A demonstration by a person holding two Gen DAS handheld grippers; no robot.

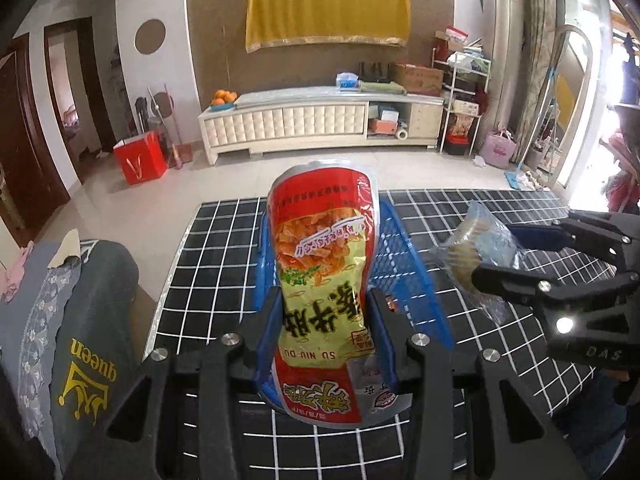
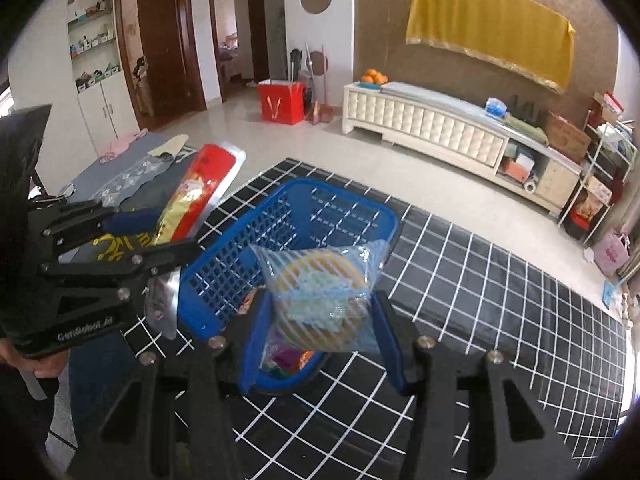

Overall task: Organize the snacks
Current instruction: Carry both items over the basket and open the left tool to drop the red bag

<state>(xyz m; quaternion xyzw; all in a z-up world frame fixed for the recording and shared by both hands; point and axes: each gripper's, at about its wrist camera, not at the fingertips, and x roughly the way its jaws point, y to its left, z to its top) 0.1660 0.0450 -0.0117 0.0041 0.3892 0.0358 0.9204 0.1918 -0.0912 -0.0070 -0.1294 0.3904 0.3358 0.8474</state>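
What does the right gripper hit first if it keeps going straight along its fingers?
Probably the blue basket. The right gripper, shut on the clear cake packet, points down into the basket's open top, so the packet would likely meet the inside or far wall first. Depth is hard to judge through the fisheye.

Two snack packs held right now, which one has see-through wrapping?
The round biscuit pack in the right gripper: clear film with white stripes, yellow contents visible. The tall red-and-yellow snack bag in the left gripper is opaque printed foil.
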